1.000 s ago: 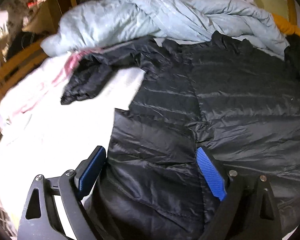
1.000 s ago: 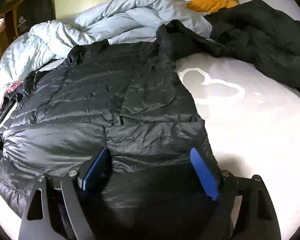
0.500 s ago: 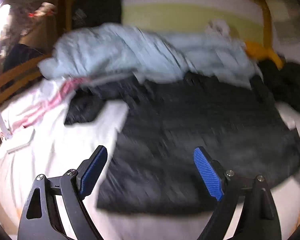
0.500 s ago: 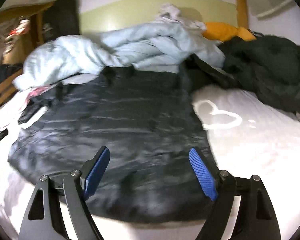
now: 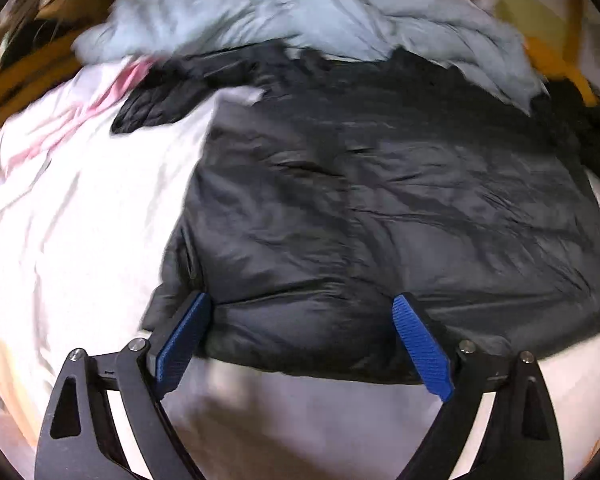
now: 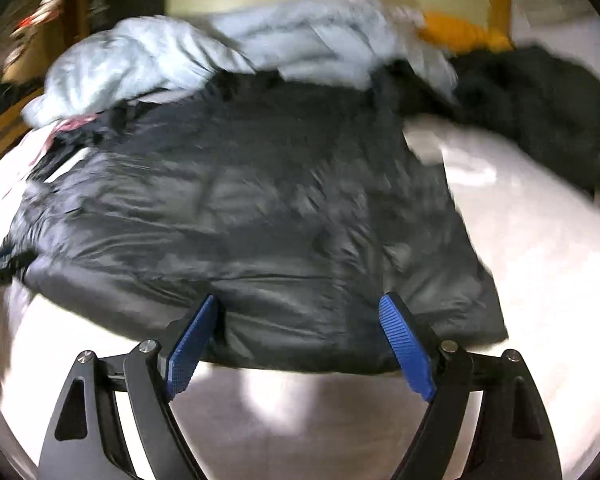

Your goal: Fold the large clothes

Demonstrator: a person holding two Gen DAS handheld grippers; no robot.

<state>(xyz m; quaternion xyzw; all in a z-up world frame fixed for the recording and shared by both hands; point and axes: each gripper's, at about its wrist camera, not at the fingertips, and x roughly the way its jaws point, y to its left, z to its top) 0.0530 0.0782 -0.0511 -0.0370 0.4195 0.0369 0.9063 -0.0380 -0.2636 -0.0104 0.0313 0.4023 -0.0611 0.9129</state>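
So there's a big black puffer jacket [image 5: 380,200] spread flat across the white bedsheet [image 5: 80,240], hem edge closest to both cameras, and one sleeve [image 5: 160,100] flopped out to the left side in the left wrist view. Left gripper [image 5: 304,344] sits right at the near hem with its blue pads [image 5: 420,352] far apart and its jaws are opening a bit more. The jacket's edge shows between them, but the pads aren't pressing on it. Right gripper [image 6: 300,340] is the same deal at the hem further along, tongs spread wide, nothing pinched; the fabric just sits in front of the gap. Behind the jacket there's a crumpled pale blue duvet [image 5: 300,12] bunched up against the far side of the bed, something orange [image 6: 460,32] poking out past it, and another dark garment [image 6: 540,100] heaped at the right in the right wrist view. A pink-striped cloth [image 5: 80,112] lies near the sleeve. Both views are pretty blurry, so the quilting detail is mush.
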